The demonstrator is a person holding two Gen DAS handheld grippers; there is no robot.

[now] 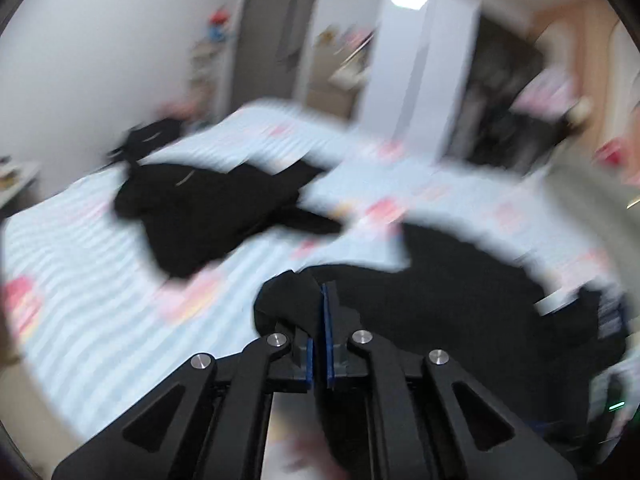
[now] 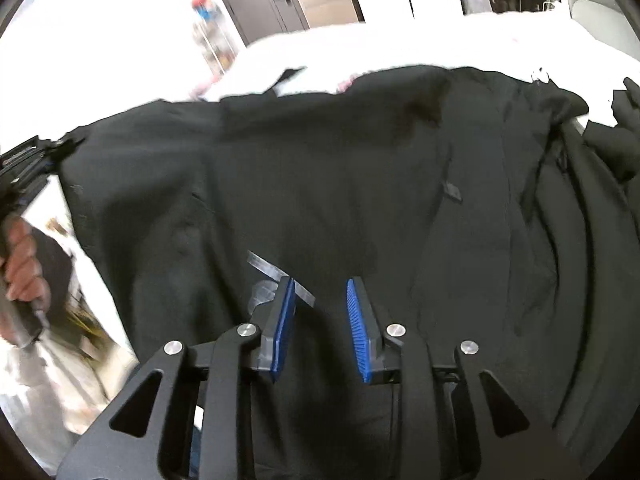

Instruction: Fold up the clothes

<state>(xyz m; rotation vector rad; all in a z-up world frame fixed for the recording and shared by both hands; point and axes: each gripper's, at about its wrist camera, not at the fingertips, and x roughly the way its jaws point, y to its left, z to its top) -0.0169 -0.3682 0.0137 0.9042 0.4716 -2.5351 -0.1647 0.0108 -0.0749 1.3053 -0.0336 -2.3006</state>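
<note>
**On the bed, a black garment lifted by one corner**

Over the striped bedsheet (image 1: 100, 264), the left gripper (image 1: 322, 308) has its fingers (image 1: 329, 320) clenched on a bunched fold of the black garment (image 2: 320, 184), with the blue pads nearly together and cloth pinched between them. From the right wrist view, that garment spreads wide across the bed, and a clear plastic tag (image 2: 276, 276) lies on it near the right gripper (image 2: 322, 308). Its fingers (image 2: 358, 320) stand apart, released, with nothing between them but the cloth beneath. Farther up the bed lies a second black garment (image 1: 208, 216), crumpled. A hand (image 2: 24, 264) grips a handle at the left edge.
</note>
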